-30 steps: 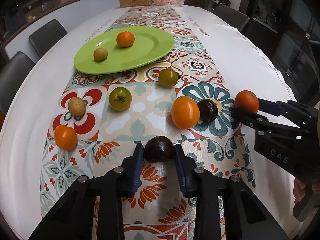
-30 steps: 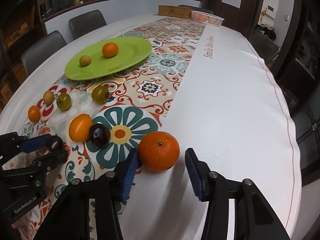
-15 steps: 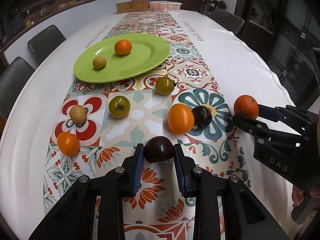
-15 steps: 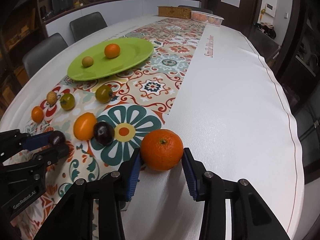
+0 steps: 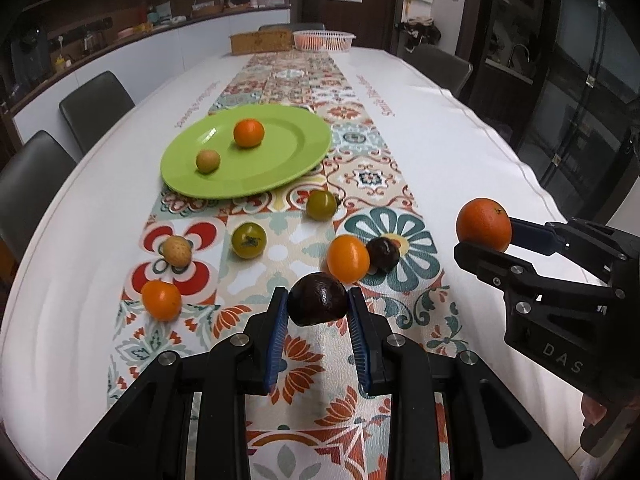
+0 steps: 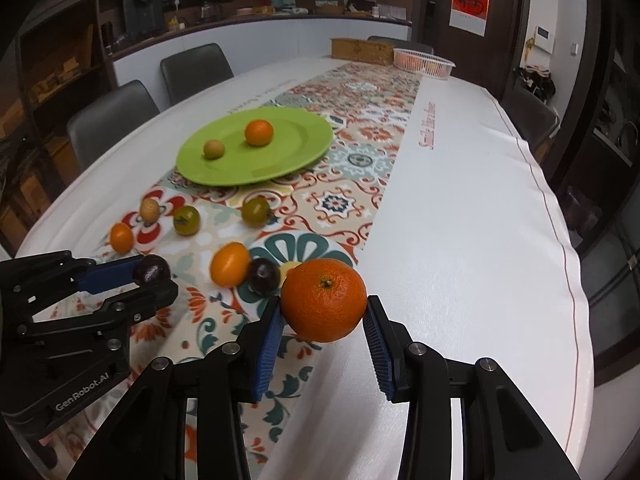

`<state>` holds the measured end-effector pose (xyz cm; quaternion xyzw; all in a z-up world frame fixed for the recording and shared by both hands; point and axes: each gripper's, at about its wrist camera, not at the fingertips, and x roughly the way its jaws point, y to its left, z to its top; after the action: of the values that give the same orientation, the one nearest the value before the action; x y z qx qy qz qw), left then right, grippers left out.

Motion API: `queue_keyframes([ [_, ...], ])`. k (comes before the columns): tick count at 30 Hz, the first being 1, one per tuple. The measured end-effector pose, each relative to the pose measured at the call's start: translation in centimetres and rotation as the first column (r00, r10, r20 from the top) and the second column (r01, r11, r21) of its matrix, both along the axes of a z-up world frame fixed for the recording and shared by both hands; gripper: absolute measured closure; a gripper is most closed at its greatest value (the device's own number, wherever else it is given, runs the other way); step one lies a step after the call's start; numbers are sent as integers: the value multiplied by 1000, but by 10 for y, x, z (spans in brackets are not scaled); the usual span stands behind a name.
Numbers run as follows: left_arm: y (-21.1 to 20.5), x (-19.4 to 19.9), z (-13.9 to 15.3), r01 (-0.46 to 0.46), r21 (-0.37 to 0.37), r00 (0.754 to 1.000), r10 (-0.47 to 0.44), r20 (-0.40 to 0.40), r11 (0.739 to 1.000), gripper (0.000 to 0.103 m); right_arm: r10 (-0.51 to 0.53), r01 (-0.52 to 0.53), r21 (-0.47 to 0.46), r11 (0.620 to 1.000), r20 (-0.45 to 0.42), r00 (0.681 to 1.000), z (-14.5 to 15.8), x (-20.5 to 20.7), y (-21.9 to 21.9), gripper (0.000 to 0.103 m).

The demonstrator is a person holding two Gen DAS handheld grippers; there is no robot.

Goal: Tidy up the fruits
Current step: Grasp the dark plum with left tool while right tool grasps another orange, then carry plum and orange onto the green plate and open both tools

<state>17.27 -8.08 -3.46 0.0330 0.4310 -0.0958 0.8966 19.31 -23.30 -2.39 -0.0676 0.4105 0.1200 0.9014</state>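
1. Table (image 5: 460, 128): long, with a rounded end and a white cloth. A patterned runner (image 5: 360, 176) lies down its middle. The white strip to the right of the runner is bare up to the right edge; the left white strip is bare too.
2. Chairs (image 5: 96, 100) stand along the left edge. Another chair (image 5: 440, 64) stands at the far right side.
3. Far end of the table: a brown box (image 5: 260, 42) and a white basket (image 5: 324, 40), side by side.
4. Green plate (image 5: 280, 168) sits on the runner past the loose fruit. It carries a small orange (image 5: 249, 133) and a tan fruit (image 5: 208, 161), apart from each other, with bare plate around them.
5. Loose on the runner between plate and grippers: two green tomatoes (image 5: 249, 240), a speckled tan fruit (image 5: 177, 251), a small orange fruit (image 5: 161, 300), an orange-yellow fruit (image 5: 348, 258) touching a dark plum (image 5: 383, 254).
6. Left gripper (image 5: 318, 326): pointed downward and forward, clamped on a dark fruit (image 5: 317, 299) held between the blue pads (image 5: 277, 336), clear of the cloth.
7. Right gripper (image 6: 324, 334): same downward tilt, over the runner's right border. It grasps a large orange (image 6: 323, 306) from both sides, off the table.
8. The two grippers are side by side and well apart.
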Motion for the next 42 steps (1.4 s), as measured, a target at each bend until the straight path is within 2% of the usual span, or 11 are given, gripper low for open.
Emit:
queue_keyframes([
  [11, 20, -7, 35, -4, -19, 995, 6, 96, 1000, 73, 21, -24, 34, 999, 70, 997, 29, -6, 17, 61],
  [19, 35, 3, 51, -4, -3, 988, 4, 153, 1000, 73, 49, -53, 38, 998, 103, 993, 45, 3, 36, 61],
  [33, 61, 57, 68, 9, 23, 979, -14, 205, 1000, 74, 79, -83, 30, 996, 126, 989, 64, 54, 69, 61],
  [42, 75, 99, 60, 23, 37, 981, -30, 193, 999, 74, 90, -91, 12, 996, 93, 992, 58, 99, 85, 61],
])
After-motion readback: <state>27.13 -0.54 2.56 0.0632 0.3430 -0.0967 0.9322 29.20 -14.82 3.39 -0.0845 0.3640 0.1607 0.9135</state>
